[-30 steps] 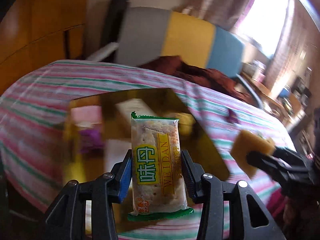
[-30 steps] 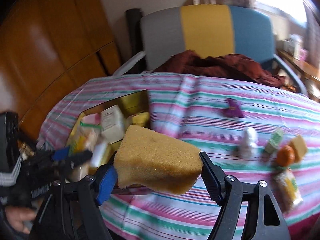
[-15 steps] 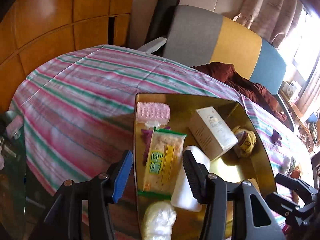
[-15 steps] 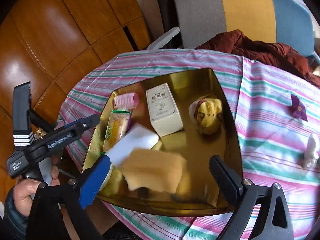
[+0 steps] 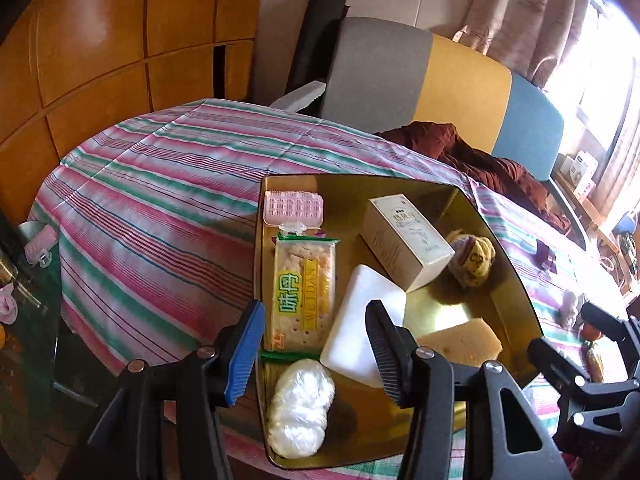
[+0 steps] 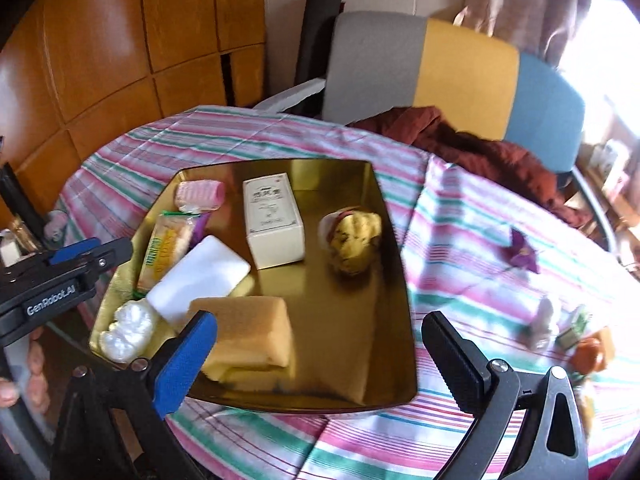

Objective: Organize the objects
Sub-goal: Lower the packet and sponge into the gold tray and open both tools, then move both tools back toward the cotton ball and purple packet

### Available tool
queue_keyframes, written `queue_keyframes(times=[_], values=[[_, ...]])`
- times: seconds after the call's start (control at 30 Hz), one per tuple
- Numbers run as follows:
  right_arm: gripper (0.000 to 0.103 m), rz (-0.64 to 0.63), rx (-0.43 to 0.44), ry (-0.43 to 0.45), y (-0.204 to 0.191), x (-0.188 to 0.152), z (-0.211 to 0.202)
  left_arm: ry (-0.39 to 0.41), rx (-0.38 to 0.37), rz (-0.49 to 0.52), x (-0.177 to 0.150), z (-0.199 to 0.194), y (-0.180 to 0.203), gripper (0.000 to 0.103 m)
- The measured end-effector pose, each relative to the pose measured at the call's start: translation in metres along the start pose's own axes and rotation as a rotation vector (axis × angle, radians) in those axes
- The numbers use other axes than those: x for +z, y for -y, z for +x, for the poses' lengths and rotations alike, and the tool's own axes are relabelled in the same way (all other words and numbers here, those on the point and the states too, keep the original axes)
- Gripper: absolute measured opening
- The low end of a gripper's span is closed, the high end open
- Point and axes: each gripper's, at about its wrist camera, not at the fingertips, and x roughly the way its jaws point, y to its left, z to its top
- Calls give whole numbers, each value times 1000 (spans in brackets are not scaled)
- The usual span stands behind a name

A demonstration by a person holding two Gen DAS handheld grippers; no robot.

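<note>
A gold tray (image 5: pixel 508 240) (image 6: pixel 384 208) sits on the striped tablecloth. In it lie a cracker packet (image 5: pixel 304 288) (image 6: pixel 166 246), a yellow sponge (image 5: pixel 464 342) (image 6: pixel 250 330), a white block (image 5: pixel 362 328) (image 6: pixel 200 276), a cream box (image 5: pixel 406 240) (image 6: pixel 272 220), a pink hair roller (image 5: pixel 293 208) (image 6: pixel 200 195), a white wrapped lump (image 5: pixel 300 408) (image 6: pixel 128 330) and a yellow knitted ball (image 5: pixel 472 258) (image 6: pixel 354 240). My left gripper (image 5: pixel 316 352) is open and empty above the tray's near left side. My right gripper (image 6: pixel 320 364) is open and empty above the tray's near edge.
Loose items remain on the cloth at the right: a purple wrapper (image 6: pixel 520 254), a white figure (image 6: pixel 544 320), a small green box (image 6: pixel 576 326) and an orange ball (image 6: pixel 588 356). A chair (image 6: pixel 460 64) with a dark red cloth stands behind the table. Wood panelling is on the left.
Both grippers have opened and drawn back. The cracker packet left my left gripper and the sponge left my right gripper; both now lie in the tray.
</note>
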Motion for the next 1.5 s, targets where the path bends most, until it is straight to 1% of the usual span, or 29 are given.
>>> queue_keyframes(times=[0.23,0.3,0.57,0.73,0.83,1.07,1.2,1.5], values=[[103,-31,-75,58,5,-3,-15,-2,-18,47,-6,-6,19,53],[103,-35,-83,68,5,-4,-18,-1,-22,66,-7,-8,26,53],[103,24,-115,60,32,-15,-20,7,-36,156,-13,-14,58,53],[103,83,-150,49,59,-24,-20,33,-43,245,-19,-21,83,53],[103,118,-183,46,77,-30,-22,40,-55,291,-23,-23,97,53],[103,215,-279,46,130,-39,-32,22,-97,366,-32,-22,124,53],[103,286,-326,56,168,-43,-42,17,-117,406,-35,-22,140,53],[103,382,-489,73,257,-48,-63,4,-178,496,-42,-20,183,53]])
